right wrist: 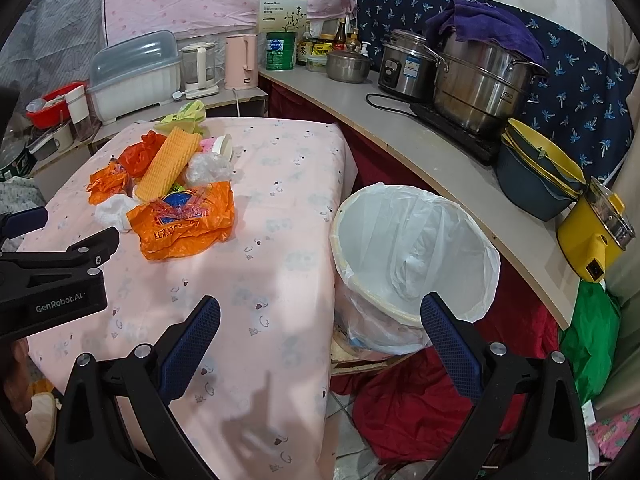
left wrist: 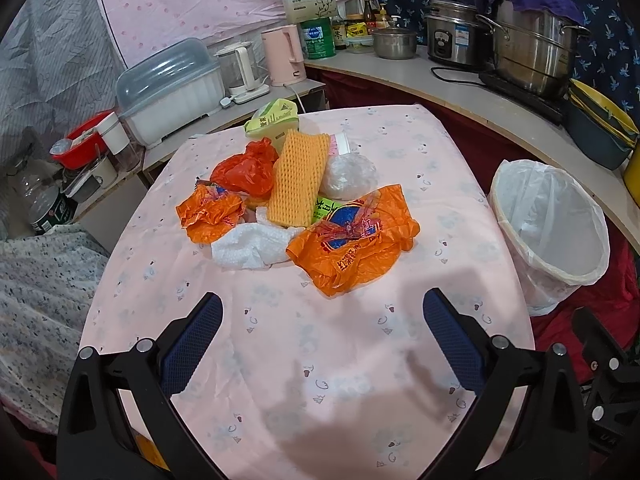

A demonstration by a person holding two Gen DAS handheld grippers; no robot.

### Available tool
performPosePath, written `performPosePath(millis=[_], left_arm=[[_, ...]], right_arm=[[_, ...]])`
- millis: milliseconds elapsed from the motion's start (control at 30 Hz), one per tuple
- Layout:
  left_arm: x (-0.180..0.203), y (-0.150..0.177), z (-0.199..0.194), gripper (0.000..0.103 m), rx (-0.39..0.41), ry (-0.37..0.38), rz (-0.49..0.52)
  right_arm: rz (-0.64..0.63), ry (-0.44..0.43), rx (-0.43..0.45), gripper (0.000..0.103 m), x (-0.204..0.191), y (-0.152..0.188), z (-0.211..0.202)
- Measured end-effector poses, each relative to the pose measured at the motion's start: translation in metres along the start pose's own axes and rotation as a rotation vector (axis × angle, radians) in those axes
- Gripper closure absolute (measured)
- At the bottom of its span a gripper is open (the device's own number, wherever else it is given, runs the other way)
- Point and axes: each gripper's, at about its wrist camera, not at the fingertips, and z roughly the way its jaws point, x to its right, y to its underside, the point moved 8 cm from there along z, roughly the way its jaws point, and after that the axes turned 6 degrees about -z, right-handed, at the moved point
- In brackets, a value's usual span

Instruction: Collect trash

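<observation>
A pile of trash lies on the pink-clothed table (left wrist: pixel 320 360): a large orange plastic bag (left wrist: pixel 352 240), a smaller orange bag (left wrist: pixel 208 216), a red-orange bag (left wrist: pixel 248 168), a yellow foam net (left wrist: pixel 298 176), white crumpled wrap (left wrist: pixel 248 244), a clear plastic ball (left wrist: pixel 348 176) and a green carton (left wrist: pixel 272 120). A white-lined bin (left wrist: pixel 556 236) stands right of the table, also in the right wrist view (right wrist: pixel 416 248). My left gripper (left wrist: pixel 322 312) is open and empty, short of the pile. My right gripper (right wrist: pixel 320 316) is open and empty over the table's right edge, next to the bin.
A counter (right wrist: pixel 400 120) runs behind and right with steel pots (right wrist: pixel 480 80), a rice cooker (right wrist: pixel 404 68), stacked basins (right wrist: pixel 540 176) and a yellow pot (right wrist: pixel 600 232). A dish box (left wrist: pixel 172 92) and kettles (left wrist: pixel 284 56) stand on a low shelf. Red cloth (right wrist: pixel 420 408) lies on the floor.
</observation>
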Motion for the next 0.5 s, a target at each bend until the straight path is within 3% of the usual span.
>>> performPosePath(millis=[500], left_arm=[[-0.0006, -0.0004, 0.0004, 0.007, 0.002, 0.003, 0.005]], right_arm=[[-0.001, -0.002, 0.001, 0.007, -0.0008, -0.0007, -0.0004]])
